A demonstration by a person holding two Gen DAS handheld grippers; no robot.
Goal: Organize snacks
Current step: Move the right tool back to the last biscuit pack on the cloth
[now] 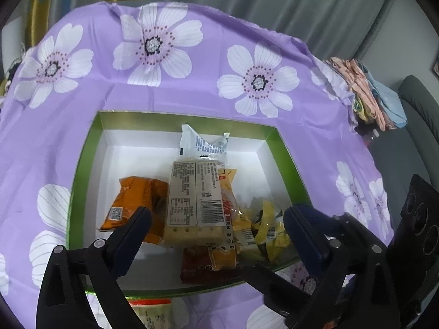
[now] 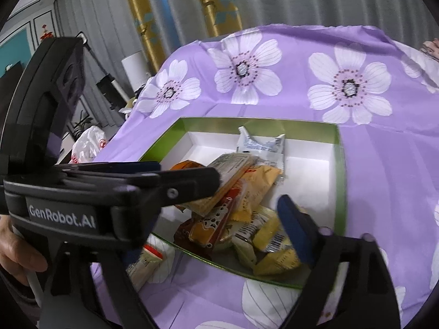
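A green-rimmed box (image 1: 85,170) with a white inside sits on the purple flowered cloth. Several snack packets are heaped in it: an orange packet (image 1: 134,200), a clear cracker packet (image 1: 192,197) with a barcode label, a white packet (image 1: 203,142) at the back, and yellow packets (image 1: 271,224) on the right. My left gripper (image 1: 216,219) hangs open over the near side of the box, nothing pressed between its fingers. My right gripper (image 2: 211,230) is open too, its right finger (image 2: 293,227) over the yellow packets (image 2: 271,246). The left gripper's body (image 2: 82,192) hides its other finger.
One cream packet with a red edge (image 2: 142,263) lies on the cloth outside the box's near rim. Folded cloths (image 1: 367,96) are stacked at the table's far right edge. A grey seat (image 1: 419,126) stands beyond, and a white plastic bag (image 2: 87,142) is off the left side.
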